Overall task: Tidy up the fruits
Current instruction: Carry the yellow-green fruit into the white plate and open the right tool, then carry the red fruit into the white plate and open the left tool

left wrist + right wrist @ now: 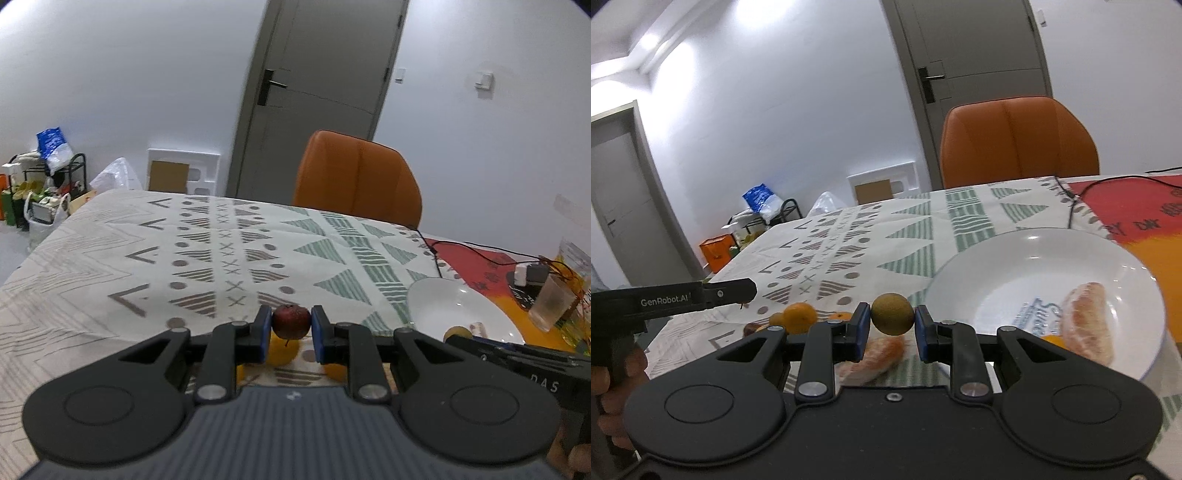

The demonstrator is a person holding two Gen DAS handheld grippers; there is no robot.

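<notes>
My left gripper (291,334) is shut on a small dark red fruit (291,320) and holds it above the patterned tablecloth. My right gripper (892,332) is shut on a round olive-brown fruit (892,314), just left of a white plate (1027,266). On the plate lie a peeled orange segment (1089,328) and a small orange piece (1054,339). Two oranges (799,316) and a small brown fruit (777,319) sit on the cloth to the left. Another peeled segment (875,360) lies under my right fingers. In the right wrist view the left gripper (748,291) shows from the side.
An orange chair (358,177) stands at the table's far edge. A black cable (436,254) crosses the red mat (1126,206) beyond the plate (443,302). A plastic cup (550,302) and clutter stand at the far right. A hand (624,373) grips the left handle.
</notes>
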